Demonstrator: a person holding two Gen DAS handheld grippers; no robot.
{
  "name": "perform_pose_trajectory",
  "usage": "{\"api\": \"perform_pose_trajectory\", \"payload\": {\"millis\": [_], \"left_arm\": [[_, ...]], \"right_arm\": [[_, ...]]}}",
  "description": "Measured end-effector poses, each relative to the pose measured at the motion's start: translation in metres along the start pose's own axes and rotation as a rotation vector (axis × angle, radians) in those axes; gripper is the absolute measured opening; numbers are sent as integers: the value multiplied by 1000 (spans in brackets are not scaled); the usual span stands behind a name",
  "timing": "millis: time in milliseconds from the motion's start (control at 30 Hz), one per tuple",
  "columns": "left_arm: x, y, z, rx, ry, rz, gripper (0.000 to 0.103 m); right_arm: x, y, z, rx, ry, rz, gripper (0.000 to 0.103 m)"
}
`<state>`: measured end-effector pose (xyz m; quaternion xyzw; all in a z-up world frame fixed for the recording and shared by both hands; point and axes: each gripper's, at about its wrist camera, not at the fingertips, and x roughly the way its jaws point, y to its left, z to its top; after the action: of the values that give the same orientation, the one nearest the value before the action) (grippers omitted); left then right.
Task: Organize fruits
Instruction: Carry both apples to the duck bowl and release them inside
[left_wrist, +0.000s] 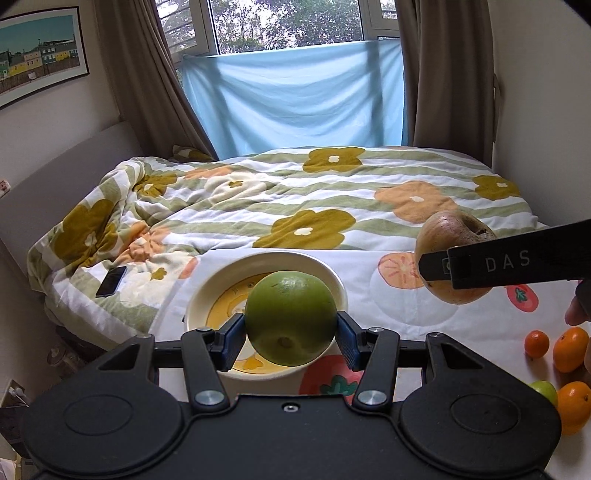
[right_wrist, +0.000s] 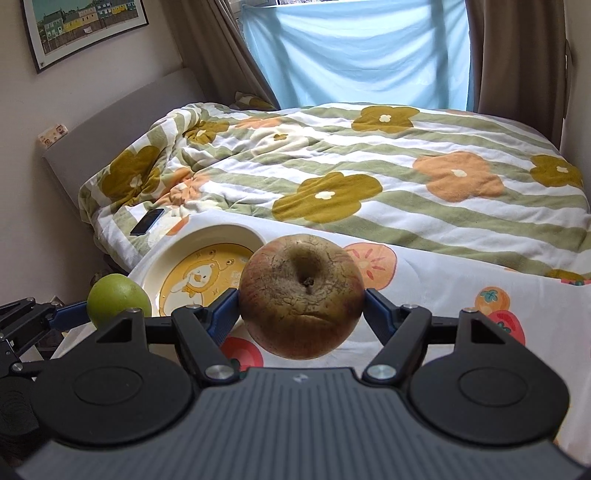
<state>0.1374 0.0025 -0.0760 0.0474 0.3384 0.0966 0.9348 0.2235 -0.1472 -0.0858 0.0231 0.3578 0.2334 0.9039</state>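
My left gripper (left_wrist: 291, 334) is clamped on the green fruit (left_wrist: 290, 318), both blue pads pressed to its sides, and holds it in the air directly above the plate (left_wrist: 334, 284). I judge this the drop-off spot, since the plate is bare of fruit. My right gripper (right_wrist: 301, 301) is clamped on the brown apple (right_wrist: 301, 301), stem pit facing the camera, held to the right of the plate over the fruit-print cloth (left_wrist: 388, 295). That leaves room for one release at a time.

Four loose fruits wait further right of the plate: three oranges (left_wrist: 570, 349) and a small green fruit (left_wrist: 543, 391), partly cut off by the frame edge. Part of a hand (left_wrist: 577, 312) shows there too. The green fruit hides much of the plate's centre picture. How far either fruit hangs above the plate I cannot tell.
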Motion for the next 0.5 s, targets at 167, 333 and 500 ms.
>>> {"api": "perform_pose_trajectory", "payload": {"millis": [167,333,500], "left_arm": [[13,33,15,23,-11,-15,57],[41,66,32,65,-20,-49,57],[81,90,47,114,-13,-106,57]], "right_arm": [[5,26,15,13,-15,-15,88],[25,51,30,42,-16,-52,88],[55,67,44,84,-6,-102,88]]}}
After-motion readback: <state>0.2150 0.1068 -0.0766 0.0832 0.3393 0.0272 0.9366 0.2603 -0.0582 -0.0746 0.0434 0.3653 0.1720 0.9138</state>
